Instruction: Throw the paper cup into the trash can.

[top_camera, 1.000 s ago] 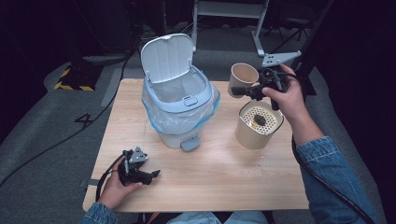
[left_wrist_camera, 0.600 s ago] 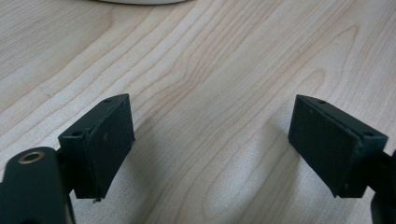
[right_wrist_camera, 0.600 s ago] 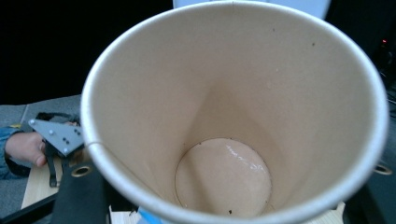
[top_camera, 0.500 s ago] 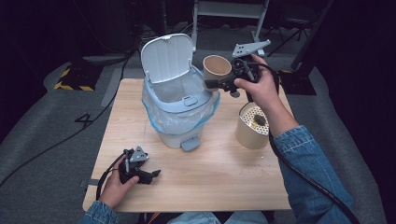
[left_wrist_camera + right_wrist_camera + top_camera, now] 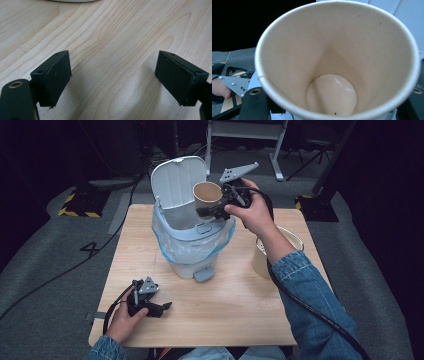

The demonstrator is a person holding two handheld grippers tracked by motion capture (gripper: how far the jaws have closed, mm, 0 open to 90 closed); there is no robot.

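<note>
A tan paper cup (image 5: 206, 194) hangs above the open mouth of a white pedal bin (image 5: 192, 251) lined with a blue bag. My right gripper (image 5: 208, 208) is shut on the cup's wall. In the right gripper view the cup (image 5: 337, 62) opens toward the camera, with a few dark specks inside and nothing else. The bin's lid (image 5: 175, 182) stands upright behind it. My left gripper (image 5: 161, 308) lies on the table's front left corner, open, with bare wood between its pads (image 5: 53, 75).
A cream round container (image 5: 261, 261) stands on the wooden table (image 5: 240, 315) to the right of the bin, partly hidden by the right forearm. The bin's pedal (image 5: 204, 275) sticks out toward the front. Dark floor and cables surround the table.
The right hand has carried the cup leftward, from over the cream container to over the bin's opening. The left gripper has stayed put.
</note>
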